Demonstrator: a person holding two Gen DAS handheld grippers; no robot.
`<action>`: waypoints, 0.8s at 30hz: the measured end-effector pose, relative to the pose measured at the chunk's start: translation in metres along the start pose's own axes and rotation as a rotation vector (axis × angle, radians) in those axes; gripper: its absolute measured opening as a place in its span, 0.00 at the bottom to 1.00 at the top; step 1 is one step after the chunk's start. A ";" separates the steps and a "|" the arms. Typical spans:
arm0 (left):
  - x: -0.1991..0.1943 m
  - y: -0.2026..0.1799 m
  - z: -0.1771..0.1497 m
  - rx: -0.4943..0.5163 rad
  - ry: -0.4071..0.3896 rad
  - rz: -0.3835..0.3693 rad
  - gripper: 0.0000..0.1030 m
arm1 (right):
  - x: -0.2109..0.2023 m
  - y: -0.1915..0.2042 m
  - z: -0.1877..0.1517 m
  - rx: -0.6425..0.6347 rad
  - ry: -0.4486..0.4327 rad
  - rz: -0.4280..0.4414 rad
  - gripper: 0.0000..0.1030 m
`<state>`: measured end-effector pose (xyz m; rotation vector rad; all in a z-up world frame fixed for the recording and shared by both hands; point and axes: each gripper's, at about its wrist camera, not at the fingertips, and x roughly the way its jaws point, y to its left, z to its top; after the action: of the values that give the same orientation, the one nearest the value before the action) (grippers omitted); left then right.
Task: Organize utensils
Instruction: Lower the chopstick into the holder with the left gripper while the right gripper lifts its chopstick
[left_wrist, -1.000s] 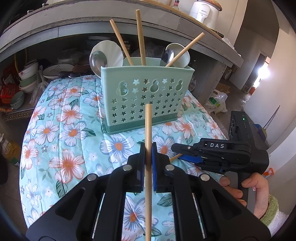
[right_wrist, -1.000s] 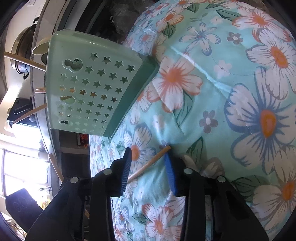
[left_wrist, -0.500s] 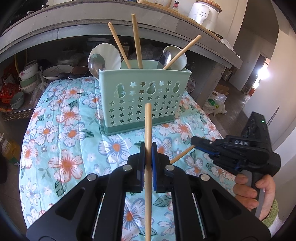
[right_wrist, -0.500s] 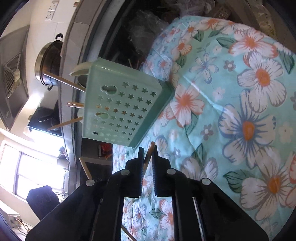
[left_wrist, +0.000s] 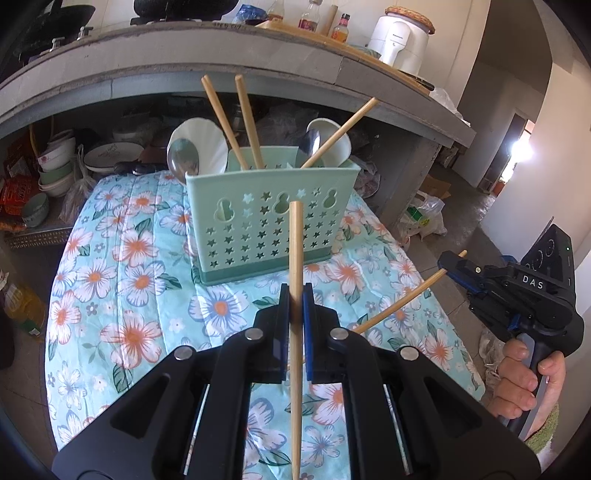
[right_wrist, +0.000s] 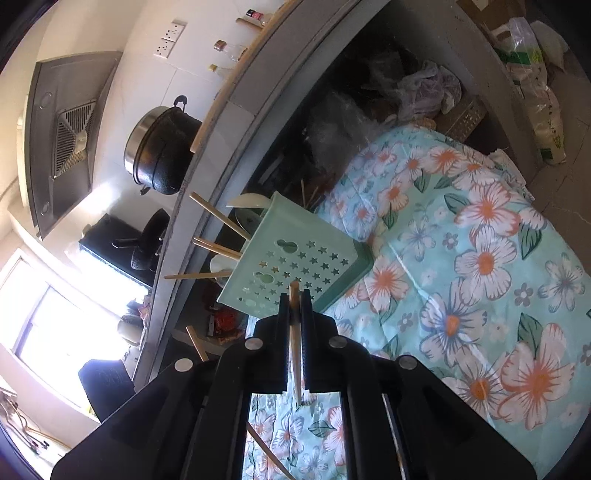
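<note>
A mint green utensil caddy (left_wrist: 273, 221) with star cut-outs stands on the floral cloth (left_wrist: 122, 280). It holds three wooden chopsticks (left_wrist: 249, 122), a metal spoon (left_wrist: 183, 162) and white spoons. My left gripper (left_wrist: 295, 306) is shut on an upright chopstick (left_wrist: 295, 240) in front of the caddy. At the right, my right gripper (left_wrist: 448, 264) hangs above the cloth's edge, its jaws closing tight on a slanted chopstick (left_wrist: 402, 299). The right wrist view shows that gripper (right_wrist: 294, 306) pinching the chopstick (right_wrist: 294, 291), with the caddy (right_wrist: 295, 266) just beyond.
A grey concrete counter (left_wrist: 258, 59) overhangs behind the caddy, with bowls and plates (left_wrist: 110, 155) stored beneath it. Bottles and a white appliance (left_wrist: 400, 37) stand on top. A person's hand (left_wrist: 524, 373) holds the right gripper's handle. Bags lie on the floor at right.
My right gripper closed on the chopstick that lay on the cloth and lifted it up and to the right. My left gripper rose slightly, still holding its chopstick.
</note>
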<state>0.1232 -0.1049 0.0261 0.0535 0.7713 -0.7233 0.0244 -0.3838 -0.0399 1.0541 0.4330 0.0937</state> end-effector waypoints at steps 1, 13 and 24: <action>-0.004 -0.001 0.003 0.001 -0.008 0.003 0.05 | -0.005 0.000 0.002 -0.005 -0.011 0.002 0.06; -0.061 -0.015 0.093 -0.008 -0.338 0.020 0.05 | -0.046 -0.005 0.019 -0.019 -0.090 0.022 0.06; -0.048 -0.024 0.172 -0.076 -0.657 0.124 0.05 | -0.038 -0.007 0.023 0.008 -0.073 0.037 0.06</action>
<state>0.1909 -0.1468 0.1874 -0.1968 0.1634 -0.5433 -0.0024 -0.4168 -0.0250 1.0702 0.3480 0.0859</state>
